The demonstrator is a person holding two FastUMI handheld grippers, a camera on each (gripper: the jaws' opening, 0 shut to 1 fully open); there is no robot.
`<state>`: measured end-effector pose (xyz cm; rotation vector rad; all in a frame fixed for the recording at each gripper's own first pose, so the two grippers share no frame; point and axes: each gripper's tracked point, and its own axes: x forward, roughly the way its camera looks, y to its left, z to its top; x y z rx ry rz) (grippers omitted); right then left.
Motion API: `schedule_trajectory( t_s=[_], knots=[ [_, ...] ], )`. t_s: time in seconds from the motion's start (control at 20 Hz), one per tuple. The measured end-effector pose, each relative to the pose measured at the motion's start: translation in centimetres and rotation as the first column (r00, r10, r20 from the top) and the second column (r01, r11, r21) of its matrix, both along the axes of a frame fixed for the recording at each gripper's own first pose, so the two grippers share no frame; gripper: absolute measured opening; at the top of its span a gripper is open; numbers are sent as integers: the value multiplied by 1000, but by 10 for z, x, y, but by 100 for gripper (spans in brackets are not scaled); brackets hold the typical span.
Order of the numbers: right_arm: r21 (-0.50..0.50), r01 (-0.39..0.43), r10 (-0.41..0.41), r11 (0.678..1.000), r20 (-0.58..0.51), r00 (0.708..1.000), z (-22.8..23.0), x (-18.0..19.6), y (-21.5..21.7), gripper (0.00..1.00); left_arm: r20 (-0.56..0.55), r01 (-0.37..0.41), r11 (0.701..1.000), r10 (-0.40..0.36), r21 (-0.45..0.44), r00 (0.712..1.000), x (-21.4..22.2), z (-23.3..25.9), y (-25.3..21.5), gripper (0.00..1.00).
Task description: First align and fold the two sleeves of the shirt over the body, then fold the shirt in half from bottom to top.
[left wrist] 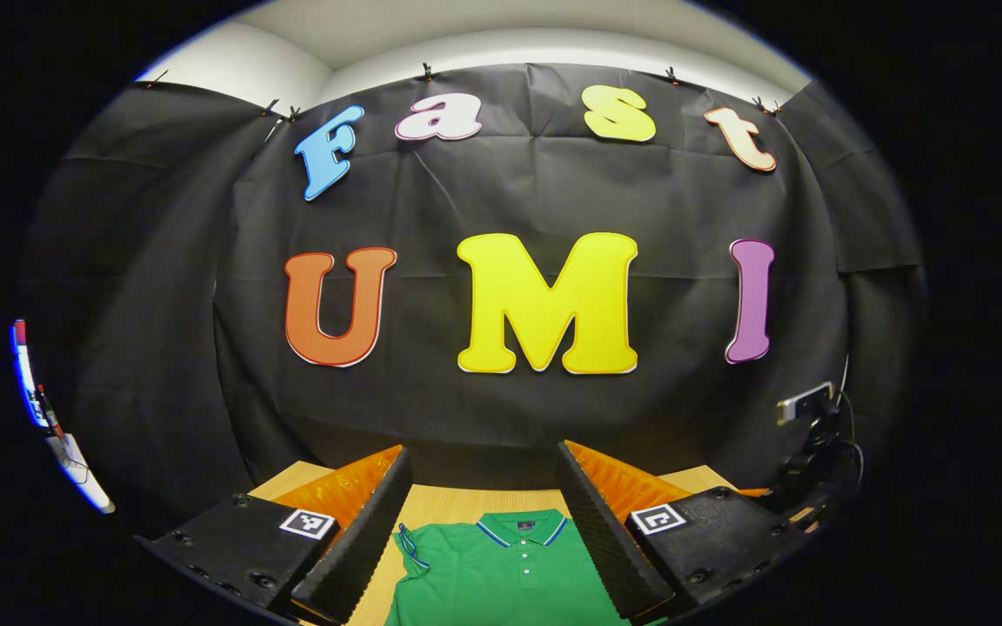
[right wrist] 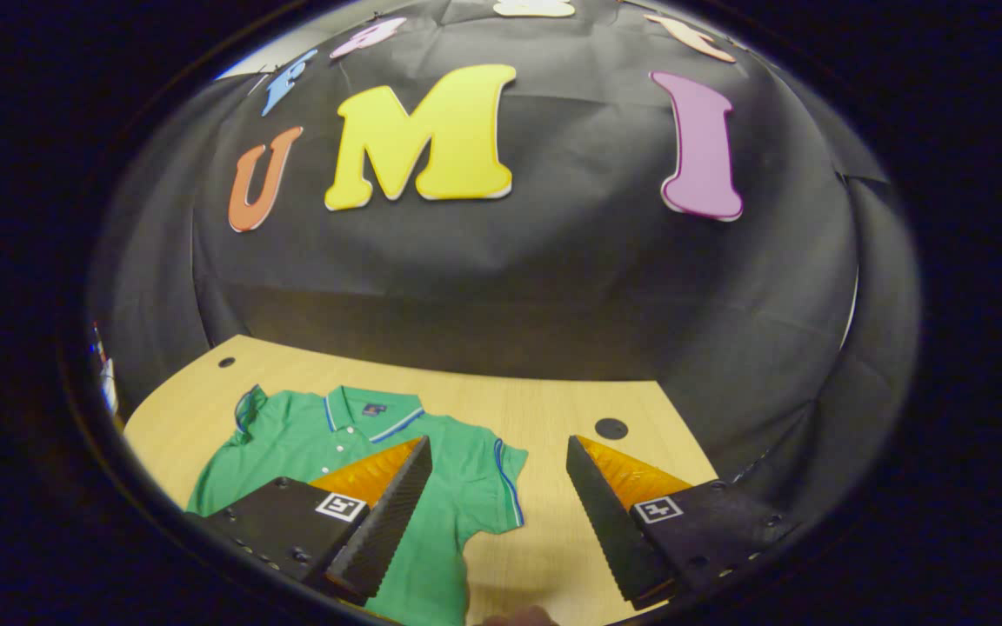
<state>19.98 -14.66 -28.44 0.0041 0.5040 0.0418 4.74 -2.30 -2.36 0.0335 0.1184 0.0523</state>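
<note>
Progress: nothing folded yet, as far as I can judge. Green short-sleeved polo shirt with blue-and-white trim on collar and cuffs (right wrist: 327, 443) lies flat, front up, on the light wooden counter (right wrist: 553, 409), collar toward the black cloth wall. In the right gripper view one sleeve (right wrist: 492, 482) is spread out sideways onto bare wood, not laid over the body. The opposite sleeve looks bunched near the shoulder (left wrist: 407, 543) in the left gripper view; can't tell whether it is turned in or just rumpled. Lower hem is out of frame in both views.

Left tool (left wrist: 484, 526): fingers spread wide, nothing between them, hovering above the collar area (left wrist: 521, 529), clear of the fabric.

Right tool (right wrist: 497, 513): also spread wide and empty, held above the spread sleeve and the counter edge of it; no contact visible.

Left to do: both sleeve folds, then the bottom-to-top half fold. Likely first step is a pinch on a sleeve cuff.
</note>
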Motion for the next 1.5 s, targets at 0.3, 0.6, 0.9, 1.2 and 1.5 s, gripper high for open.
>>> schedule_trajectory(
  t_s=[0.3,0.6,0.9,1.2,1.5],
  knots=[
    [6,-49,50,999,-130,990,-78,34,-10,96,2,-72,997,72,35,997,5,3,13,100],
    [42,-59,66,997,-208,976,-122,60,-5,95,-34,-97,994,99,53,995,5,-6,18,100],
    [90,-34,60,995,-302,951,-152,60,7,67,-52,-103,994,105,40,993,6,-12,25,100],
    [103,9,28,995,-353,935,-157,56,6,5,-58,-108,993,110,44,992,9,-12,40,100],
    [122,35,8,992,-342,940,-134,55,4,0,-59,-103,993,106,53,993,14,-12,53,100]
  ],
)
